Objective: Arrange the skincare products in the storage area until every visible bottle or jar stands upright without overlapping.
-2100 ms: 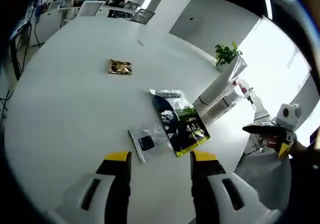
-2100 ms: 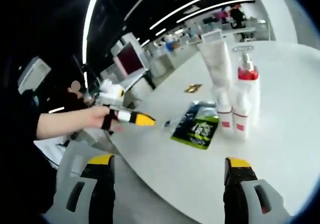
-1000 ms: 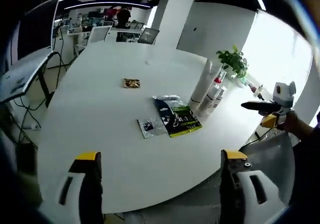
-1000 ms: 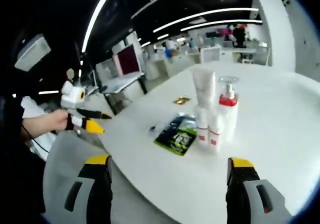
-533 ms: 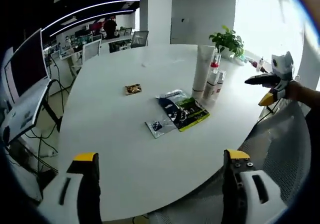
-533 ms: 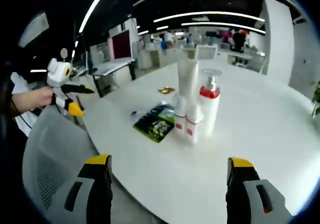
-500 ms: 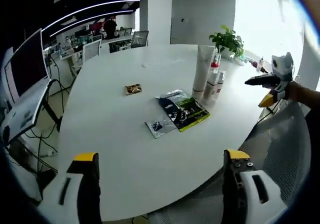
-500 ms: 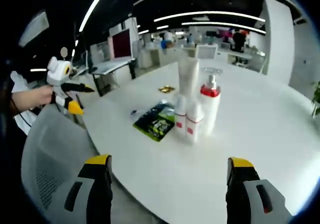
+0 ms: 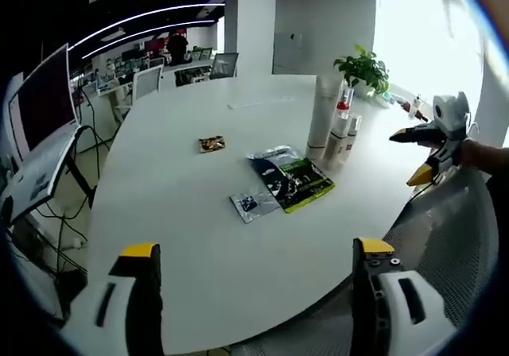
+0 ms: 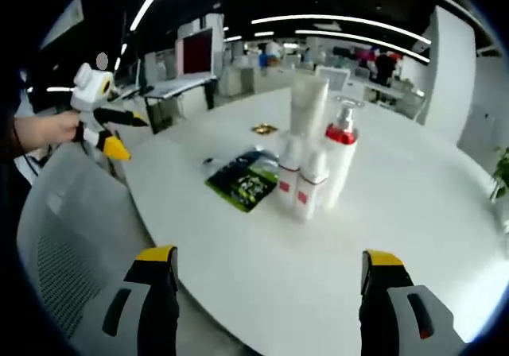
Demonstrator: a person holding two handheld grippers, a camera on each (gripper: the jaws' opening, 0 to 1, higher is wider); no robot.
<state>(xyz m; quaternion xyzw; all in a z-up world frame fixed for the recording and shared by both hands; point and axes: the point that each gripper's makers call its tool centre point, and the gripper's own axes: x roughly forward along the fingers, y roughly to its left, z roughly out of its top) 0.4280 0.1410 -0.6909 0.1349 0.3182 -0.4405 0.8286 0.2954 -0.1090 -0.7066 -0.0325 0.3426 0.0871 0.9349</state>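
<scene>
- The left gripper hung off the near edge of the round white table, its jaws spread wide with nothing between them.
- The right gripper was likewise wide apart and empty, held back from the table's edge above a grey mesh chair.
- The skincare items stood upright in a tight cluster near the table's far right edge in the left gripper view: a tall white tube, a pump bottle with a red collar, and two small bottles with red labels, touching or just beside one another.
- A dark-and-green pouch lay flat near the table's middle, beside the cluster.
- A small clear sachet lay just beside the pouch, on its near side.
- A small gold packet lay well apart, farther in from the pouch.
- A potted plant stood beyond the cluster at the far edge.
</scene>
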